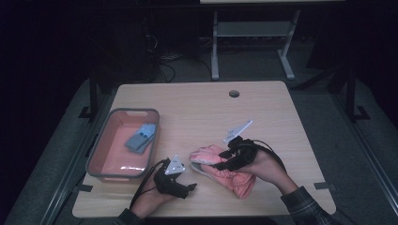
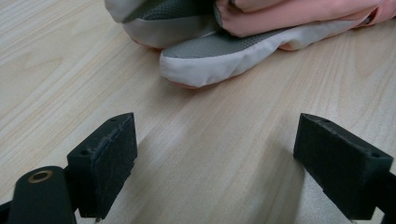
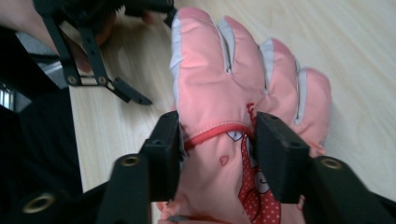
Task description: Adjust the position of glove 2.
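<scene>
Dim room, wooden table (image 1: pixel 197 108), bin (image 1: pixel 105 145) at left. Right gripper (image 3: pixel 217 140) pinched pink glove (image 3: pixel 219 84); left gripper (image 2: pixel 215 158) spread wide nearby.

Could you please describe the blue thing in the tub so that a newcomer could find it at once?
On the wooden table, look to its left edge for the grey-rimmed pink tub. Inside, toward its far right corner, lies a folded blue cloth, the one blue thing there.
</scene>
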Motion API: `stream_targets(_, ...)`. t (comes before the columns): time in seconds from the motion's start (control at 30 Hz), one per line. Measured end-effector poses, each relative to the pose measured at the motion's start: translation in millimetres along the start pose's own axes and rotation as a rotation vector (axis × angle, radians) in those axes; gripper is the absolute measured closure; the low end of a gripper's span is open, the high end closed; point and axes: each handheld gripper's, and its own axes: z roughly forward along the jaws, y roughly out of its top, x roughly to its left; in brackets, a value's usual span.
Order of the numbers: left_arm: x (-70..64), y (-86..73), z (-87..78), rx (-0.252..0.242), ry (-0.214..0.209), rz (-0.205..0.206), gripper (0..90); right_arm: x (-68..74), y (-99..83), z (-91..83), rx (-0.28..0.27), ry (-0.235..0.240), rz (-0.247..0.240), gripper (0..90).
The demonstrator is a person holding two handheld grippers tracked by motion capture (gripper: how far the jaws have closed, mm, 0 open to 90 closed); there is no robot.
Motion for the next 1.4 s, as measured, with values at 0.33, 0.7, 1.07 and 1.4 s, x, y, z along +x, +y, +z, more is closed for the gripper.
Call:
stream_targets(0.33,1.3,5.6,-2.6,0.054,-0.004,-0.020,13.5,-2.6,0.6,-36.9,-0.140,-0.036,0.026,46.2)
stream_targets(0.7,-11.1,17.9,-18.1,0.042,-0.043,-0.018,66.6,-35.2,-40.0,-67.4,-0.157,-0.157,0.132,83.5)
stream_targets(1.07,-26.7,35.2,-0.8,0.037,-0.150,-0.024,89.4,-51.7,-91.6,-56.6,-0.091,-0.168,0.169,89.7)
stream_targets(1.4,-32.3,46.7,14.8,0.042,-0.156,0.001,89.4,-47.1,-107.3,-40.9,-0.054,-0.138,0.122,89.7)
